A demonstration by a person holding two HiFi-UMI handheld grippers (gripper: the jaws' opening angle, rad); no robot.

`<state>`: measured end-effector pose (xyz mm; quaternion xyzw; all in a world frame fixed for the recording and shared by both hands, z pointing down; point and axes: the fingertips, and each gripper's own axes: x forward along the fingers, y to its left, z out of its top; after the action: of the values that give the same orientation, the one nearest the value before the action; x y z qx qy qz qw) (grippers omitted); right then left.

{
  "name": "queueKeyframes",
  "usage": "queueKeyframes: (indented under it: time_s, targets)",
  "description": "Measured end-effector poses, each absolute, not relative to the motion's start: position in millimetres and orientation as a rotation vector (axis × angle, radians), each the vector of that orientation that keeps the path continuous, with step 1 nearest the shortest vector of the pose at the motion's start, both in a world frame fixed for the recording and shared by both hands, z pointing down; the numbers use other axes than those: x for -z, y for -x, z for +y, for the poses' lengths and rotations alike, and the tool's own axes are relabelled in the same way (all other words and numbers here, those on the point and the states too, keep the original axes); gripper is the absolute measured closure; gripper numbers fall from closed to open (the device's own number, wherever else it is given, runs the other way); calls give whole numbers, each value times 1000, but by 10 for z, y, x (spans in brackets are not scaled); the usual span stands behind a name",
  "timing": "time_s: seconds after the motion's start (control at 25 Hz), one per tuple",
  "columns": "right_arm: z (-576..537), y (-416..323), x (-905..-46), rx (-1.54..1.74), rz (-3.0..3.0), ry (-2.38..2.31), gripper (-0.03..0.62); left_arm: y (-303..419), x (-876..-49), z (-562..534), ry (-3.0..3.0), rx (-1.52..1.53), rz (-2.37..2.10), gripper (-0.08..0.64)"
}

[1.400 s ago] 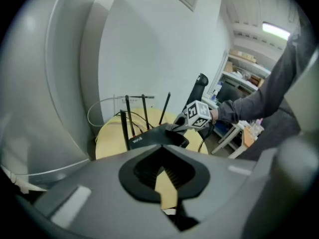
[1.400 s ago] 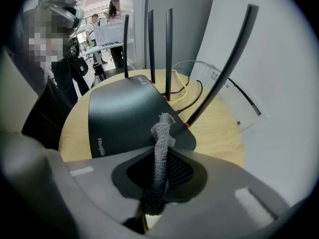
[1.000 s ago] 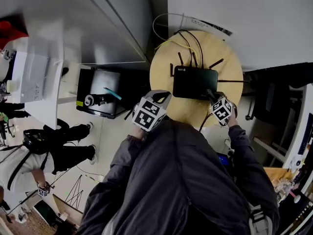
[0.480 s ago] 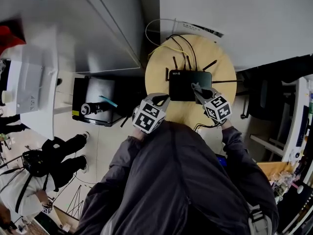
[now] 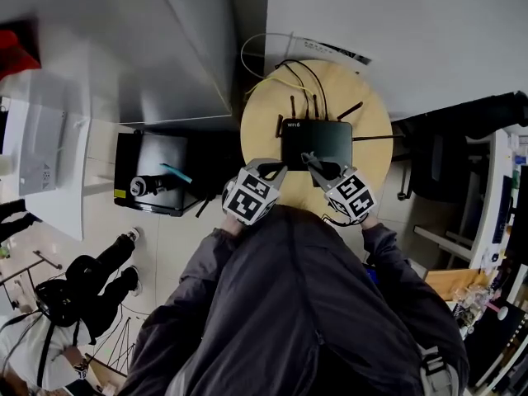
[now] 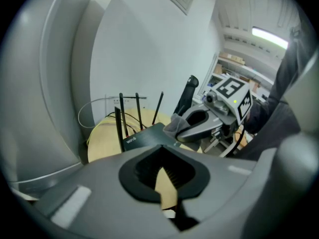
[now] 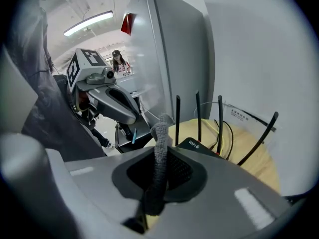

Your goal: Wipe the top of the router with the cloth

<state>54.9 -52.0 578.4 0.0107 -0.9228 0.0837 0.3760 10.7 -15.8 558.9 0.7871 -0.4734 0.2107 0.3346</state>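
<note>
router is black, lying flat in the middle of the round wooden surface, antennas sticking up along its far edge and cables running off behind it. the grey cloth is pinched in the closed jaws of the right gripper, with a bit poking out past the tips. from the head view that gripper sits over the router's near edge, but honestly can't tell if the cloth touches the top. left gripper hangs just beside the router's near left corner, jaws together with nothing in them. grey cabinet stands to the left of the surface.
</note>
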Motion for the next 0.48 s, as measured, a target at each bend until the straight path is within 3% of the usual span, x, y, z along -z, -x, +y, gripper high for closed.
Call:
queueKeyframes:
  time_s: [0.48]
  targets:
    - [-417,-545,-5786,-221,-2347,-28,565,-188,-5582,-126,-2092,-559,-1190,560]
